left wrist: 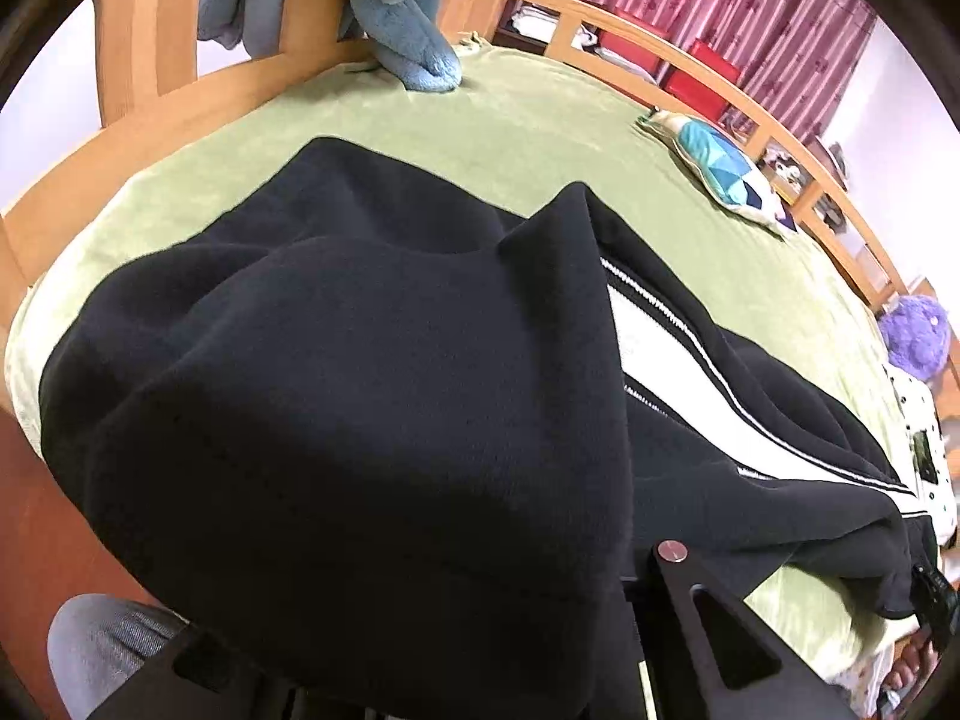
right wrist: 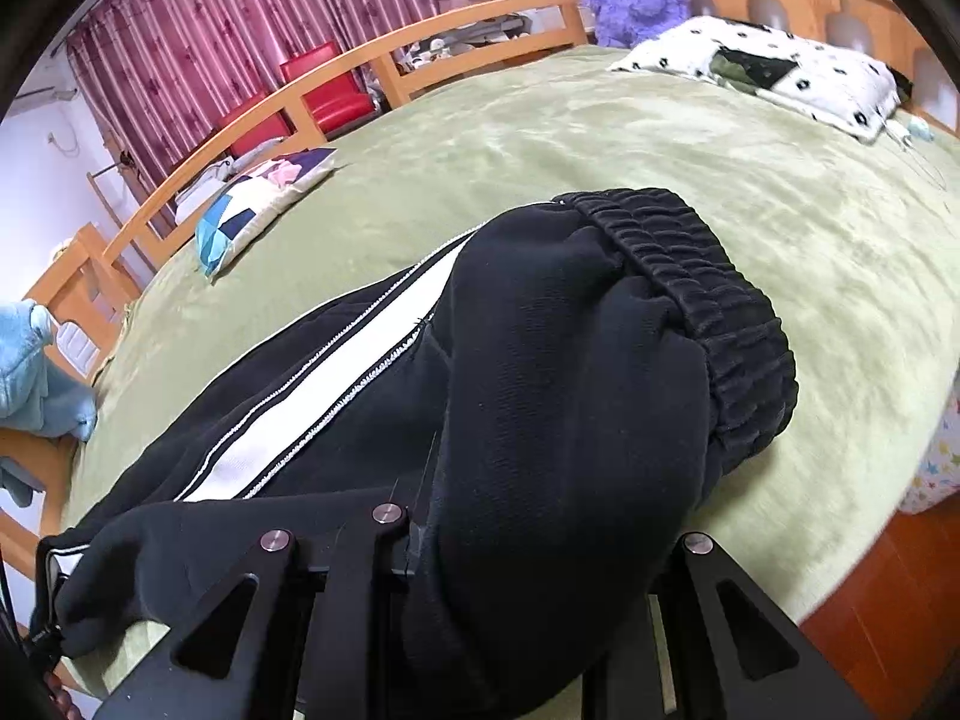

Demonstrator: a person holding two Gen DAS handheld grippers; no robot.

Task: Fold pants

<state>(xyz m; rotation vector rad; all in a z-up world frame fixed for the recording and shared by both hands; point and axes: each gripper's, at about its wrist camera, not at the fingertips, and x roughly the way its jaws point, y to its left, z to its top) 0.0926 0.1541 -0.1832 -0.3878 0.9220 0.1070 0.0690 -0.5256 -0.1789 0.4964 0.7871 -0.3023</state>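
Black pants [left wrist: 372, 396] with a white side stripe [left wrist: 678, 378] lie across the green bed cover [left wrist: 540, 120]. My left gripper [left wrist: 432, 648] is shut on the leg end; the cloth drapes over it and hides its fingertips. In the right wrist view, my right gripper [right wrist: 540, 588] is shut on the pants [right wrist: 570, 390] near the ribbed elastic waistband [right wrist: 702, 288], and the fabric bunches over its fingers. The white stripe [right wrist: 312, 402] runs away to the left. The held edges are lifted a little off the bed.
A wooden bed frame [left wrist: 690, 66] runs along the far side. A blue towel [left wrist: 414, 18] hangs at the footboard. A patchwork cushion [right wrist: 264, 204], a purple plush toy [right wrist: 636, 0] and a spotted pillow [right wrist: 774, 72] lie on the bed cover [right wrist: 600, 138]. Red curtains [right wrist: 240, 30] hang behind.
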